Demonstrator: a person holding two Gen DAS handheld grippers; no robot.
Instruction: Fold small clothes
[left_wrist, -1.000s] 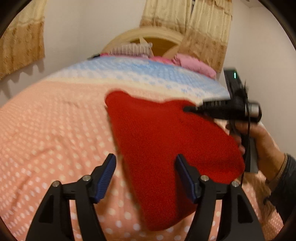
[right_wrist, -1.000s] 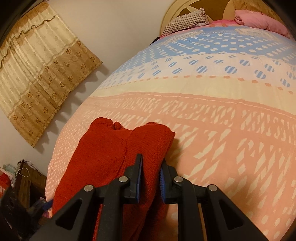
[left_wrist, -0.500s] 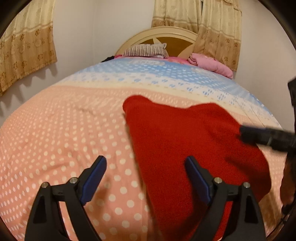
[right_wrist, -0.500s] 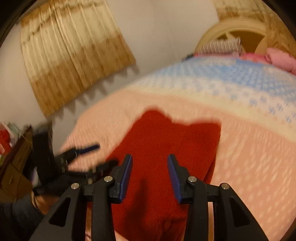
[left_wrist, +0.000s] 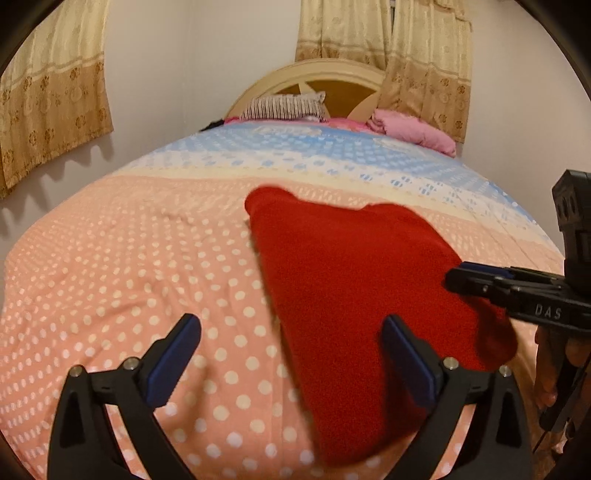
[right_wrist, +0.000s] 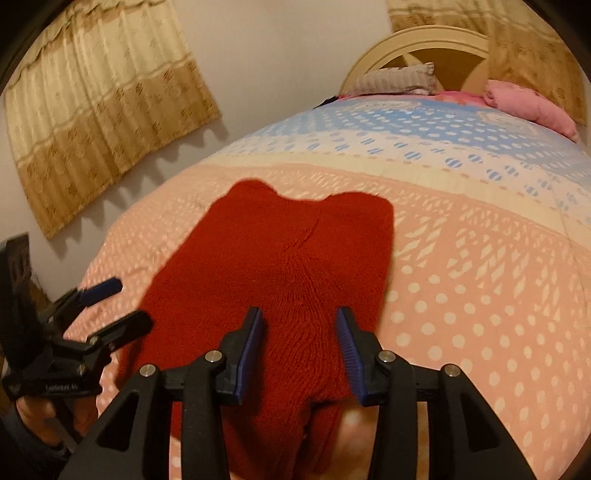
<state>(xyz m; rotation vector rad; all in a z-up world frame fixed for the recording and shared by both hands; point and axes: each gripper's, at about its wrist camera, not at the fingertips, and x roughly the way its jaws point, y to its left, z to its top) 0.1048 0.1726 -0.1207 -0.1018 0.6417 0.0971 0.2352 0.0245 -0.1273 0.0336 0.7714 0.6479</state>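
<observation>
Red knit garment (right_wrist: 280, 266) flat on bedspread (right_wrist: 461, 295)

Bed and curtains — your backdrop.
You see a dotted bedspread (left_wrist: 147, 280), striped pillow (left_wrist: 284, 105), pink pillow (left_wrist: 413, 131) — curtains (right_wrist: 99, 110) behind.

Each camera sits on a gripper and looks forward and down along its two fingers – close over the bed (left_wrist: 110, 280). The left view looks from the left side, the right view from the right. Both face the headboard (right_wrist: 417, 40) and curtains (left_wrist: 51, 107) far off – and both share the red garment (left_wrist: 351, 277) lying on the bed.
</observation>
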